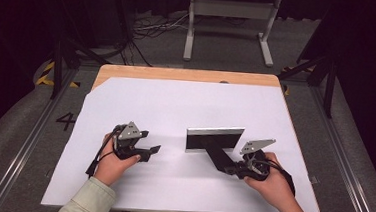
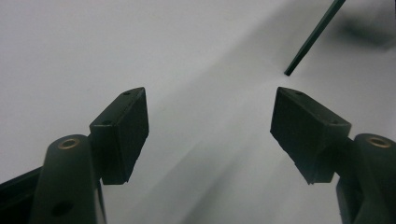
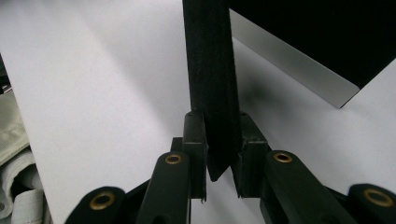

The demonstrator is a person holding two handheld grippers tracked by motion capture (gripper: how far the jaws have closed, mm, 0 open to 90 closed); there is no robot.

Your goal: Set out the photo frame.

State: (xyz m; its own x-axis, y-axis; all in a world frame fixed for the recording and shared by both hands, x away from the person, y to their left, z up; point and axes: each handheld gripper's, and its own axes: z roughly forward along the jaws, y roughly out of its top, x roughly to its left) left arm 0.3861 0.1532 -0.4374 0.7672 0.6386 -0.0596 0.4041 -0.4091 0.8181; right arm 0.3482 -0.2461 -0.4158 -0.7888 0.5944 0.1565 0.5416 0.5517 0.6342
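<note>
- Frame, flat, rectangular, black with a silvery rim (image 1: 214, 139), standing on white sheet (image 1: 176, 105); matte black strut (image 3: 211, 84) behind.
- Right gripper (image 3: 223, 154) fingers clamped on strut.
- Left gripper (image 2: 210, 130) fingers apart, empty.

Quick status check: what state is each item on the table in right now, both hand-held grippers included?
Left hand-held gripper: open, nothing between its pads, low over the white sheet.
Right hand-held gripper: shut on the black strap.
Black strap: stretched straight from the gripper to the panel.
Black panel with silver edge: standing upright on its edge.
</note>
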